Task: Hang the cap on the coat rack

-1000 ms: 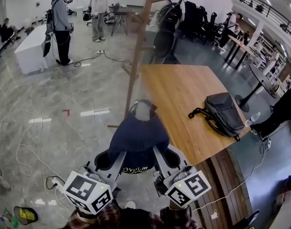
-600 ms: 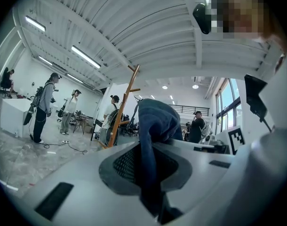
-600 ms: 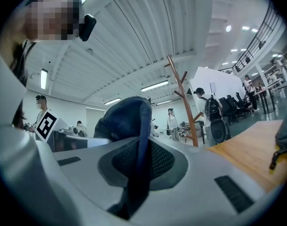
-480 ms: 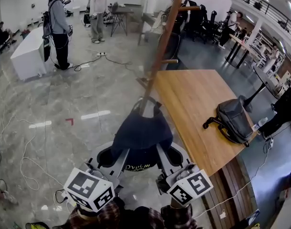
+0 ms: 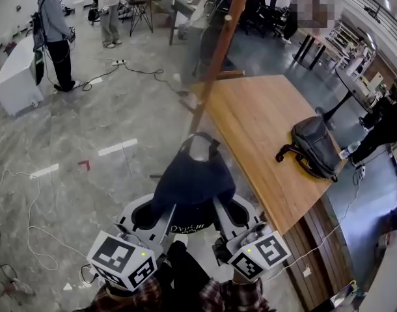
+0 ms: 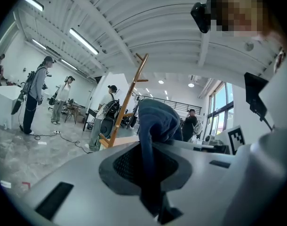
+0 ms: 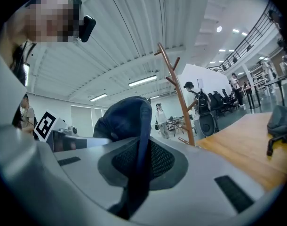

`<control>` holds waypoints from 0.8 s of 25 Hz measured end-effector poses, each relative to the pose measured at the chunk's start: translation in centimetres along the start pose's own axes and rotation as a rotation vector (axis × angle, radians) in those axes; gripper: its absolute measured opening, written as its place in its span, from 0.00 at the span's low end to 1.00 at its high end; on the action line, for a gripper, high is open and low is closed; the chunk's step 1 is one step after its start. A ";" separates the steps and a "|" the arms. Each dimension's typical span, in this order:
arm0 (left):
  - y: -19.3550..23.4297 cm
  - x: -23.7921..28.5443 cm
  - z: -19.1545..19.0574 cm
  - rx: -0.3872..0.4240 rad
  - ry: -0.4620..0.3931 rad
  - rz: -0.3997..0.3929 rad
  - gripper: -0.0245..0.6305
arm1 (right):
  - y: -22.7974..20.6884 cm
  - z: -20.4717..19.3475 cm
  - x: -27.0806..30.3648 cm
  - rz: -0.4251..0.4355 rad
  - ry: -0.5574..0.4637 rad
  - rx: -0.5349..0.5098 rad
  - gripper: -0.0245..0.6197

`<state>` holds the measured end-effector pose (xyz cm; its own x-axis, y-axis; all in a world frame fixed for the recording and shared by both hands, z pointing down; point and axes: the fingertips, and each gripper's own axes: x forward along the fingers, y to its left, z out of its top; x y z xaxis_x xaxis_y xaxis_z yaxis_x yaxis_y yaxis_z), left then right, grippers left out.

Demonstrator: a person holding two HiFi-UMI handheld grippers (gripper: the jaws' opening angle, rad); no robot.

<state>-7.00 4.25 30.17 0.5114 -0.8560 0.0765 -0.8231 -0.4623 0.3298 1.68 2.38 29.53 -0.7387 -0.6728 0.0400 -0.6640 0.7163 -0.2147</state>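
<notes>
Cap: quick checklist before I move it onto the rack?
1. Left gripper fingers clamped on the cap fabric: ok.
2. Right gripper fingers clamped on the cap's other side: ok.
3. Cap held spread between both grippers: ok.
4. Coat rack straight ahead, beyond the cap: ok.
5. Top pegs bare: ok.
6. Clearance from the table edge beside the rack: cannot tell.
7. Cap on a peg: not ok, it is apart from the rack.
</notes>
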 end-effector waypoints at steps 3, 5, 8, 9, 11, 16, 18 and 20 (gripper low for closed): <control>1.0 1.6 -0.6 -0.014 0.016 -0.010 0.12 | -1.4 -0.6 1.1 -0.015 0.015 0.009 0.09; 1.9 2.6 -0.7 -0.021 0.025 -0.012 0.12 | -2.4 -0.9 2.1 -0.018 0.022 0.016 0.09; 3.5 4.2 -0.5 -0.026 0.030 -0.011 0.12 | -3.6 -0.9 4.1 -0.014 0.026 0.021 0.09; 4.2 4.8 -0.3 -0.026 0.030 -0.009 0.12 | -4.1 -0.9 4.9 -0.011 0.024 0.024 0.09; 5.4 6.2 0.2 -0.026 0.030 -0.005 0.12 | -5.2 -0.7 6.5 -0.008 0.022 0.026 0.09; 8.1 10.5 2.2 -0.021 0.030 -0.003 0.12 | -8.6 0.8 10.5 -0.003 0.015 0.026 0.09; 9.2 12.2 3.2 -0.012 0.027 -0.003 0.12 | -9.9 1.6 12.1 -0.003 0.008 0.029 0.09; 9.9 13.7 4.1 -0.006 0.025 -0.005 0.12 | -11.0 2.3 13.2 -0.001 0.004 0.027 0.09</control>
<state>-9.13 -12.98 30.64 0.5219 -0.8473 0.0985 -0.8188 -0.4653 0.3364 -0.49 -14.87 30.14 -0.7383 -0.6730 0.0446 -0.6616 0.7099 -0.2414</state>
